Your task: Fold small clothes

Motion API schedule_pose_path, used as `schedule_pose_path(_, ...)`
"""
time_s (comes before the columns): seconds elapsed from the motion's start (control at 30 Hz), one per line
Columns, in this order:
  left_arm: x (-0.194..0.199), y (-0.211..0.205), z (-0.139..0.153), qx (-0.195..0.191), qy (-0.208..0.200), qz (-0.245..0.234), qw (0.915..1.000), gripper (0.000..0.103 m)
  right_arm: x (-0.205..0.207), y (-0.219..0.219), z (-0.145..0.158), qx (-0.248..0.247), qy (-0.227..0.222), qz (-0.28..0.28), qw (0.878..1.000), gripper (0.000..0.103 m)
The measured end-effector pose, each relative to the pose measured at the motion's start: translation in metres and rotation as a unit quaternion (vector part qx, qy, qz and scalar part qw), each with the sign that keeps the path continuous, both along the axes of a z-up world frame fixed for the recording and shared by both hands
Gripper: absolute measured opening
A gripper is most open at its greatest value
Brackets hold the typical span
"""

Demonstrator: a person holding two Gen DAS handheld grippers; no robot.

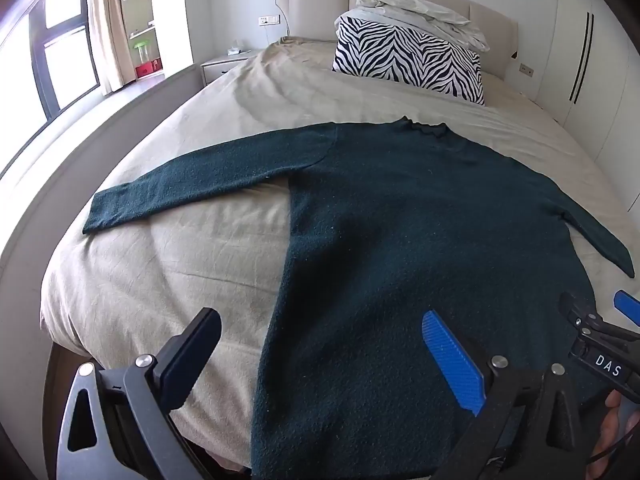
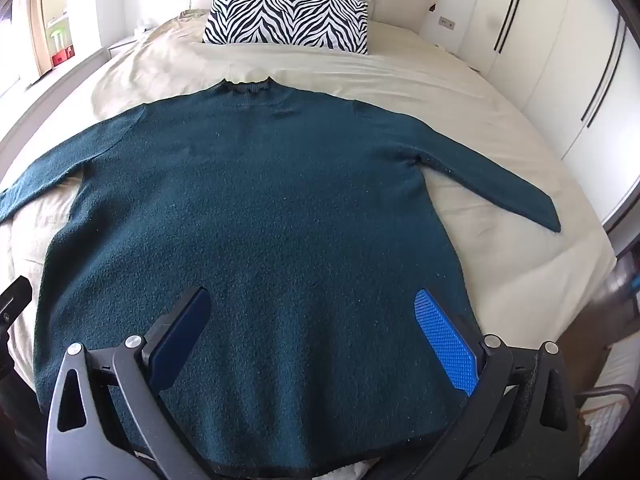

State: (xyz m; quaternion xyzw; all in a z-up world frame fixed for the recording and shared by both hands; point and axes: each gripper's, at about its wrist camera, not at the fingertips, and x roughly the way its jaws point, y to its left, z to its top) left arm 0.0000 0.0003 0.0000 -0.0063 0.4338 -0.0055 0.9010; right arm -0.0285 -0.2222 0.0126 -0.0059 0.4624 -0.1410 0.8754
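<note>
A dark teal long-sleeved sweater [image 1: 400,220] lies flat on the bed, collar toward the headboard, both sleeves spread out; it fills the right wrist view [image 2: 260,208]. My left gripper [image 1: 320,344] is open above the sweater's lower left edge, one finger over the sheet, one over the knit. My right gripper [image 2: 312,328] is open above the sweater's hem area, holding nothing. The right gripper also shows at the right edge of the left wrist view [image 1: 600,328].
A beige sheet [image 1: 180,272] covers the bed. A zebra-print pillow [image 1: 408,58] with a crumpled white duvet [image 1: 420,12] on top lies by the headboard. White wardrobes [image 2: 560,60] stand at the right, a window [image 1: 60,48] and nightstand [image 1: 224,64] at the left.
</note>
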Motion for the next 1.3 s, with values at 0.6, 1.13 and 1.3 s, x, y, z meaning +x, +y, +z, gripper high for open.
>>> schedule_pose_path(0.6,-0.0027,0.0053,-0.0038,-0.001,0.005,0.001,1.0,0.103,-0.0053,-0.0004,0.0007,-0.001,0.003,-0.001,1.0,0.103)
schedule_pose_path(1.13,-0.0023,0.0045,-0.0028,-0.001,0.007,0.002,1.0,0.103,-0.0023,-0.0003,-0.002,0.002,0.004,-0.001,1.0,0.103)
schedule_pose_path(1.3,-0.0022,0.0042,-0.0025,-0.001,0.007,0.002,1.0,0.103,-0.0022,0.0004,-0.0027,0.003,0.005,0.0,1.0,0.103)
